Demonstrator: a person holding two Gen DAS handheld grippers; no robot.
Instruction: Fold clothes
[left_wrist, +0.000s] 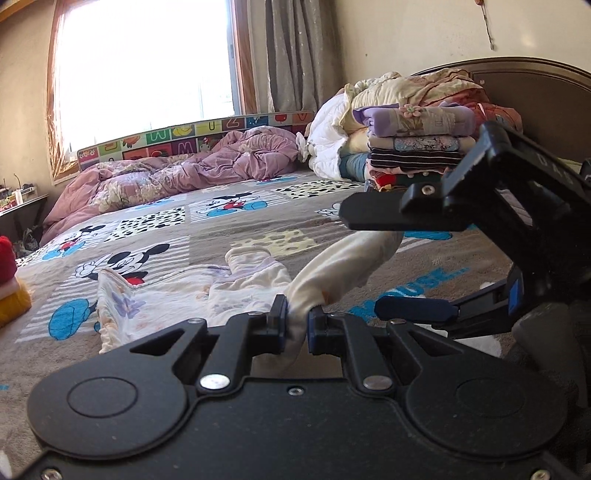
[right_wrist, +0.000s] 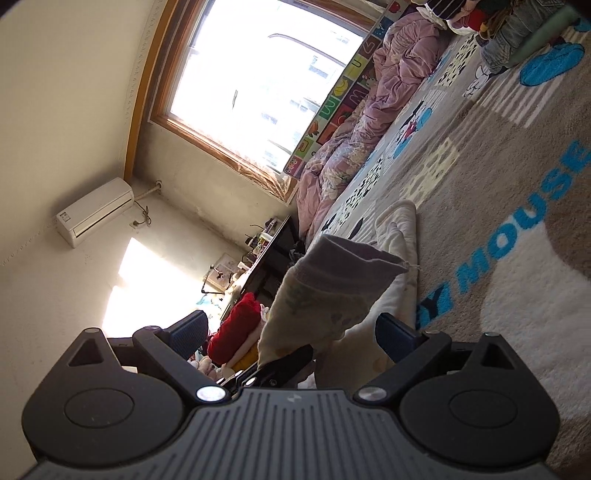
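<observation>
A cream garment (left_wrist: 166, 302) with a pale purple flower print lies crumpled on the cartoon-mouse bedspread (left_wrist: 192, 236). One sleeve (left_wrist: 343, 266) rises from it. My left gripper (left_wrist: 297, 323) is shut on that sleeve's lower part. In the left wrist view my right gripper (left_wrist: 360, 260) comes in from the right, rolled on its side. It is open, one finger above the sleeve and one below it. In the right wrist view the lifted sleeve (right_wrist: 325, 291) hangs between the right gripper's (right_wrist: 291, 325) wide-apart fingers, and the pads do not press on it. The left gripper (right_wrist: 284, 363) shows dark just beneath.
A stack of folded clothes (left_wrist: 417, 147) stands at the back right before the brown headboard (left_wrist: 535, 96). A rumpled purple quilt (left_wrist: 184, 173) lies along the far side under the window. Red and yellow fabric (left_wrist: 7, 273) sits at the left edge.
</observation>
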